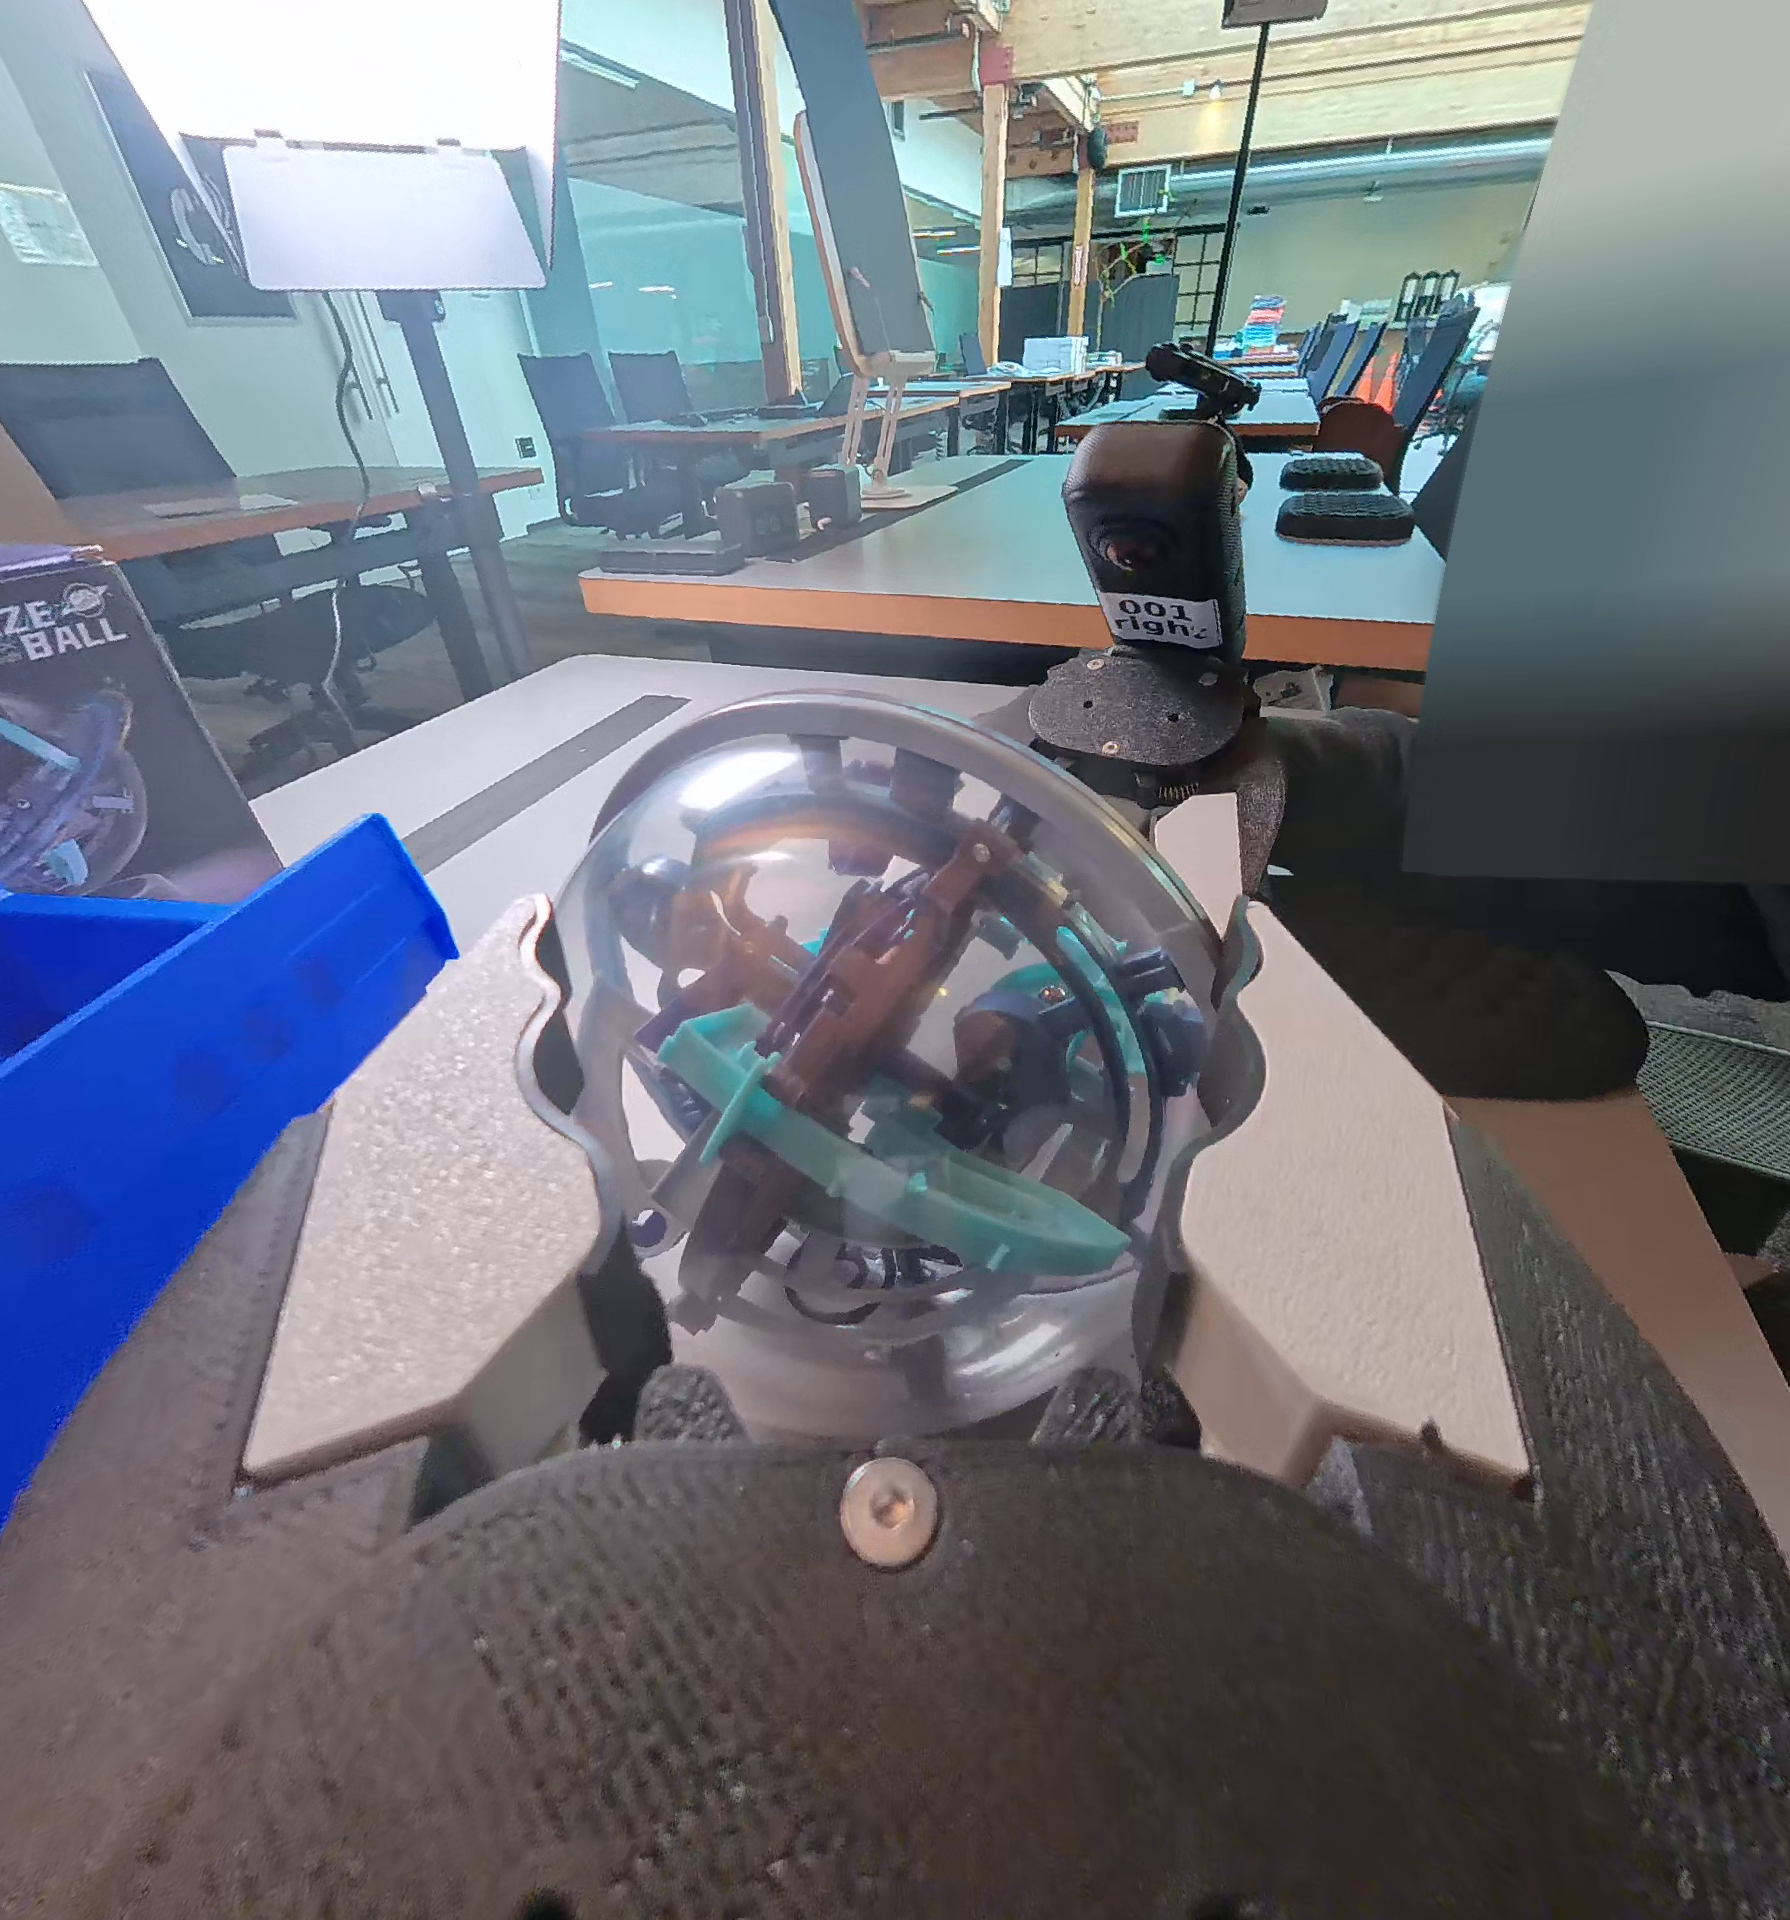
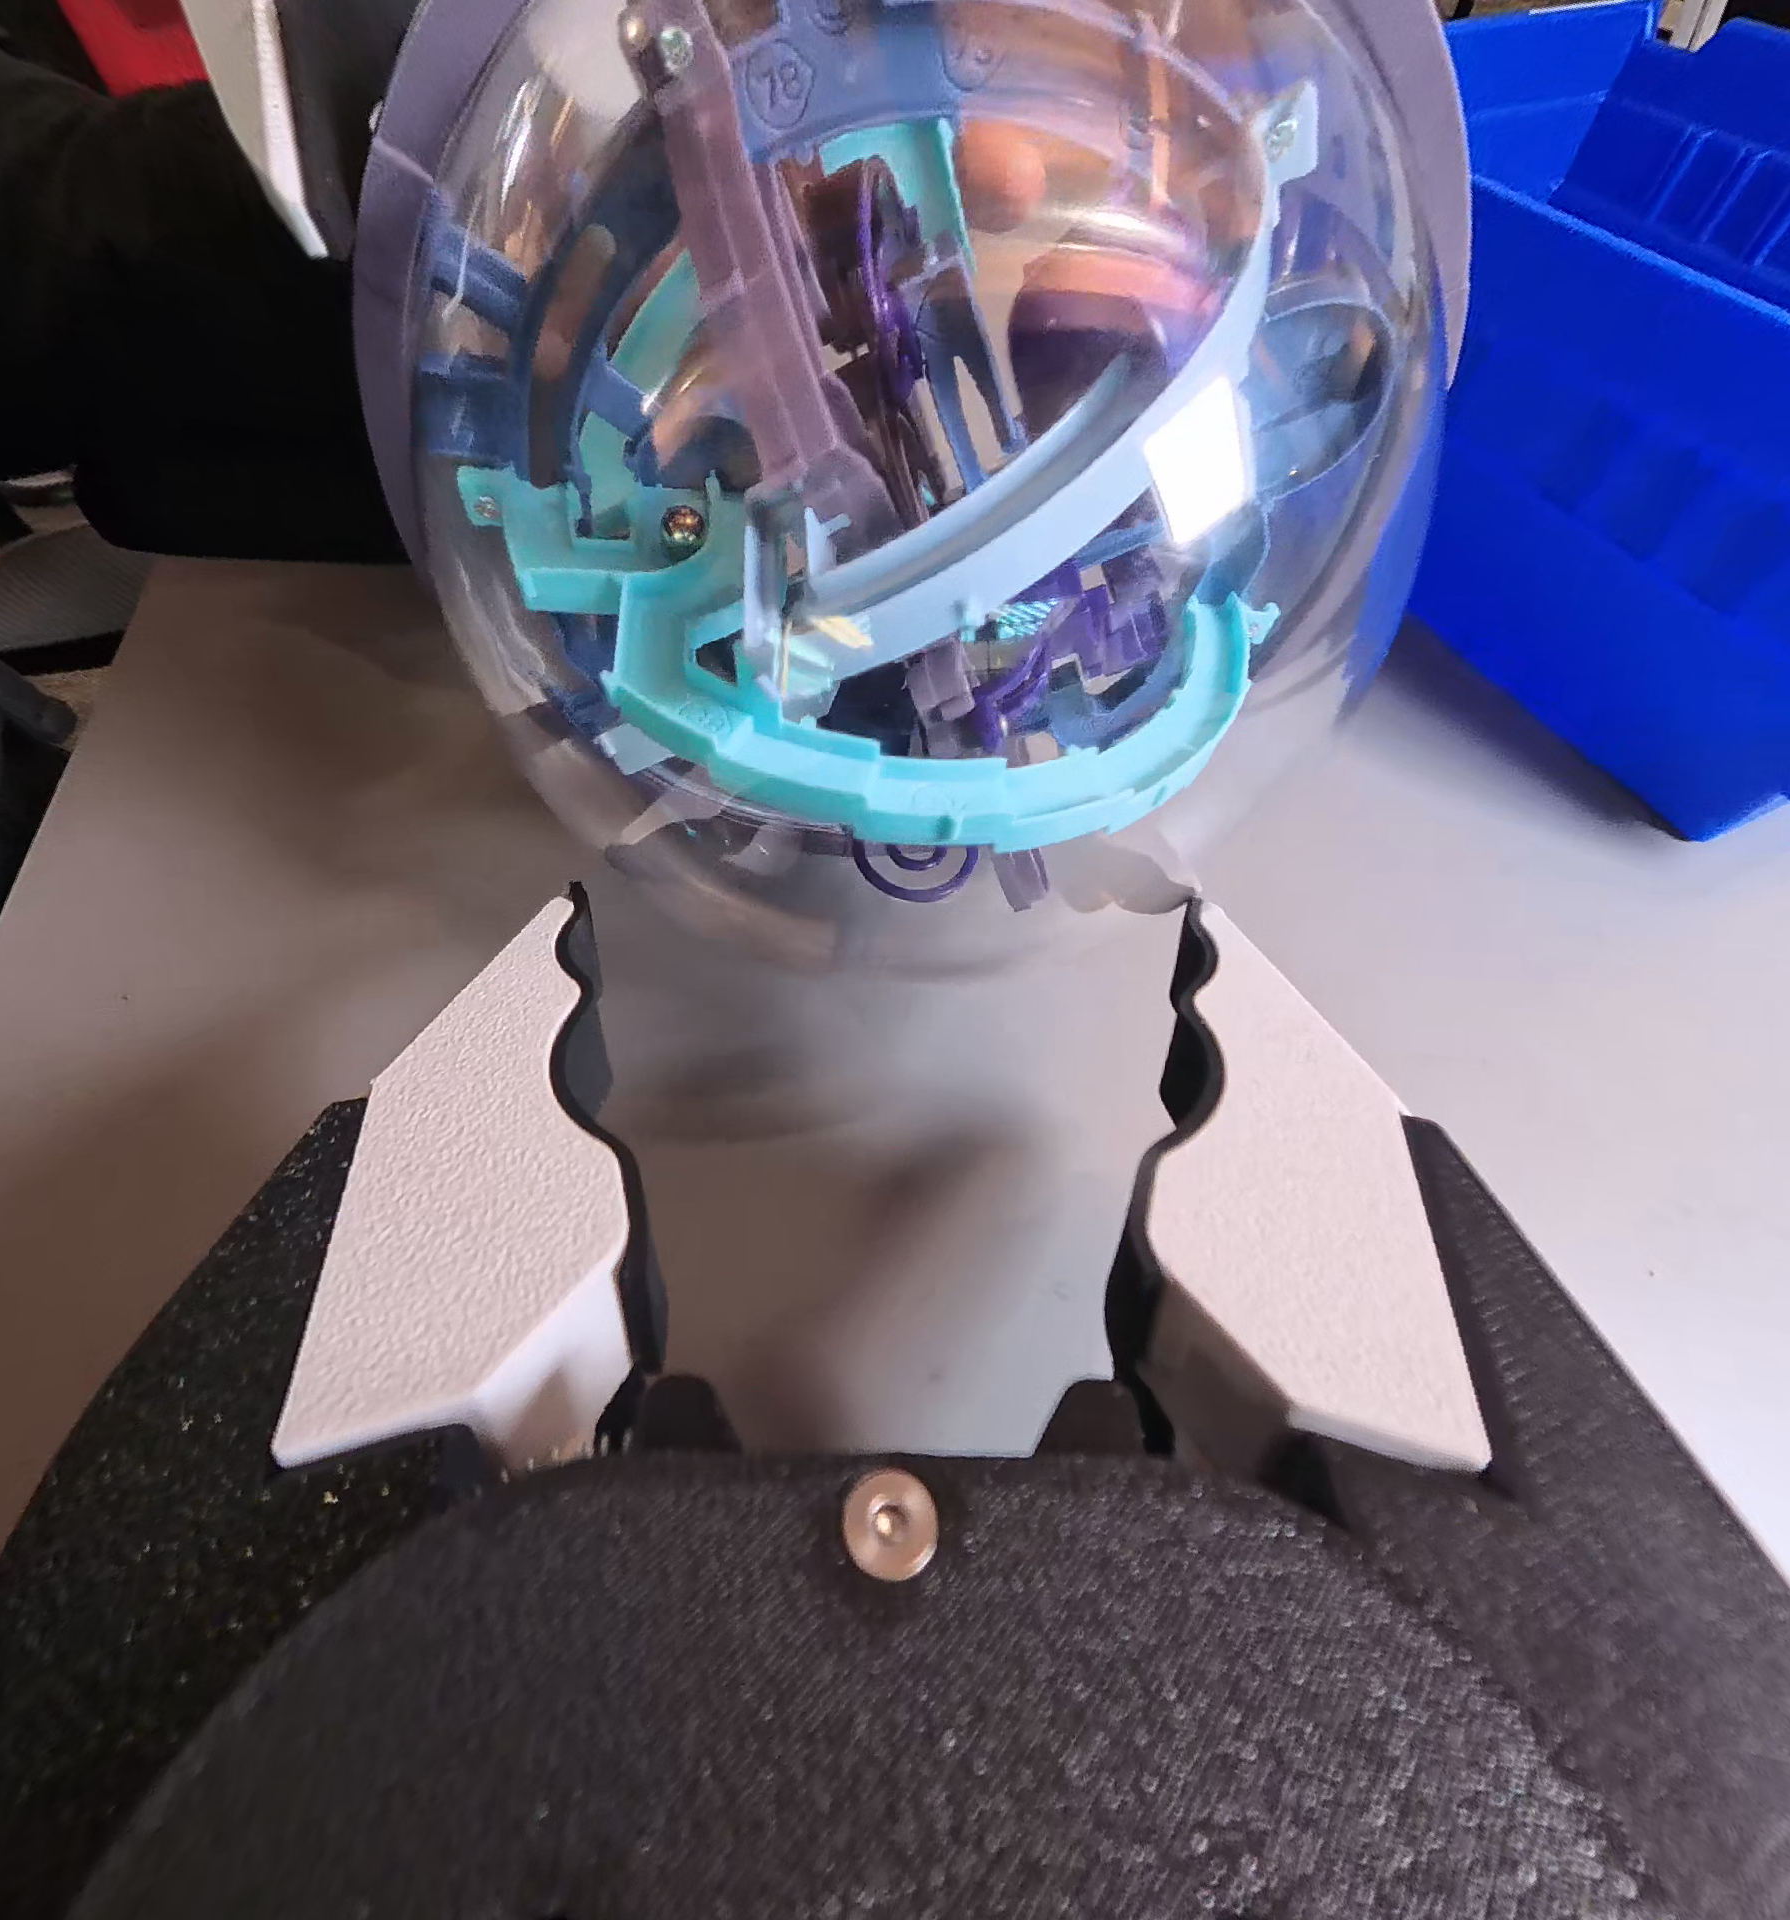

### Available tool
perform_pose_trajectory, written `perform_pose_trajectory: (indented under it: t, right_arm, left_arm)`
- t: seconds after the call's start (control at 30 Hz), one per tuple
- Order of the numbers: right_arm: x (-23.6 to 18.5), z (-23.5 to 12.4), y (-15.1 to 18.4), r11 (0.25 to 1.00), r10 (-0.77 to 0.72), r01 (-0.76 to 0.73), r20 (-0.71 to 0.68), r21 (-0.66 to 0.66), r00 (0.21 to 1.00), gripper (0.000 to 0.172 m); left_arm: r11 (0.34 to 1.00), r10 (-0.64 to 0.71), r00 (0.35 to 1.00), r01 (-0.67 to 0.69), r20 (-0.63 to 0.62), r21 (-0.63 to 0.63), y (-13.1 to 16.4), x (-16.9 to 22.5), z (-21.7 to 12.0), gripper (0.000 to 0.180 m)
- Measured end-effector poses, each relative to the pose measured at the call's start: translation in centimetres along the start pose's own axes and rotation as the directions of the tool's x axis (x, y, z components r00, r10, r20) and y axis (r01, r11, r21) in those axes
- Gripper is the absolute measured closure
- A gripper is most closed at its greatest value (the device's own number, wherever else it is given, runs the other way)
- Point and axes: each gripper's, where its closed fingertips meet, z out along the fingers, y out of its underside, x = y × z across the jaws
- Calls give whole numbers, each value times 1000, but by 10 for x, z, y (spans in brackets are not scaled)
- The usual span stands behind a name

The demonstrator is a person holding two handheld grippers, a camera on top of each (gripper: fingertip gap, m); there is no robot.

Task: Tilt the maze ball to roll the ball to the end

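Holding one maze ball (image 1: pixel 870 1049) (two claws)

Glossy clear plastic maze ball (image 1: pixel 870 1039), matt grainy fingers (image 1: pixel 434 1195), seemingly smooth plastic blue bin (image 1: pixel 143 1039).

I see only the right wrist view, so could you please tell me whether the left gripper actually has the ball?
Observer: Yes. In the left wrist view the ball sits between the fingers of the left gripper, with both pads against its clear shell.
Operator: Thank you. Is there anything near it that I cannot see?
Observer: A box stands on the left, just behind the blue bin.
Operator: And where does my gripper show from there?
Observer: The right gripper shows beyond the ball, on its right side, with its fingers mostly hidden behind the shell.
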Motion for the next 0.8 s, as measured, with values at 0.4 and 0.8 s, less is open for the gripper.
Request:
perform_pose_trajectory:
  t: [0.4, 0.8]
  right_arm:
    - [2, 1, 3, 1000, 21, -21, -3, -14, 1000, 63]
    - [2, 0, 0, 1000, 16, -16, -2, 8, 1000, 67]
  left_arm:
    - [996, 82, 996, -81, 34, -22, -3, 7, 7, 63]
    - [989, 146, 989, -145, 39, -30, -4, 11, 2, 69]
